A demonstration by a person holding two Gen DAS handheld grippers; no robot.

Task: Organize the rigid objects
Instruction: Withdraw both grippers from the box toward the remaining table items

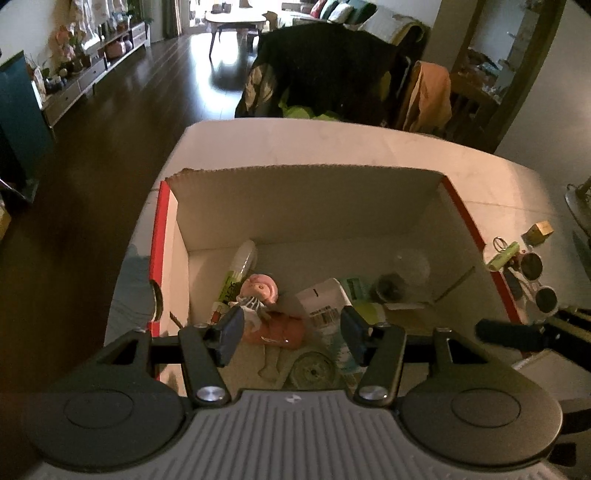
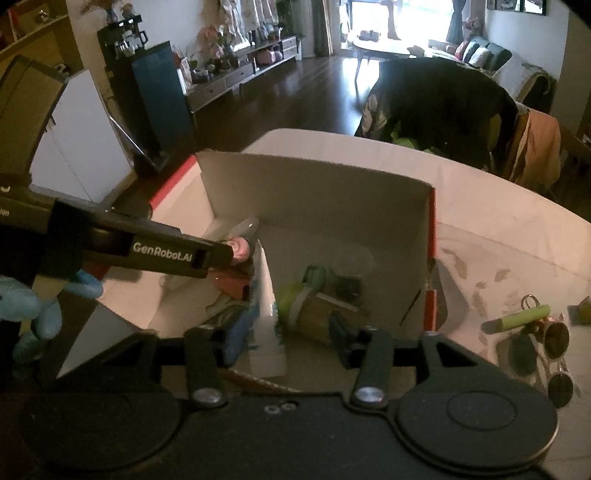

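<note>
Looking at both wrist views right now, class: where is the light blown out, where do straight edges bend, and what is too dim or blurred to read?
Left wrist view: the table edge bows from fisheye distortion; the box interior is dim, labels unreadable; the doll stays recognisable. Right wrist view: the far window is blown out, glare streaks the floor; the sunglasses look soft.

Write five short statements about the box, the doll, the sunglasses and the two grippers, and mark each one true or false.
1. The doll lies inside the box. True.
2. The sunglasses are in the box. False: they lie on the table, outside it.
3. The left gripper is clamped on the doll. False: its jaws are open above the box.
4. The green tube lies beside the sunglasses. True.
5. The right gripper is shut. False: it is open.
</note>
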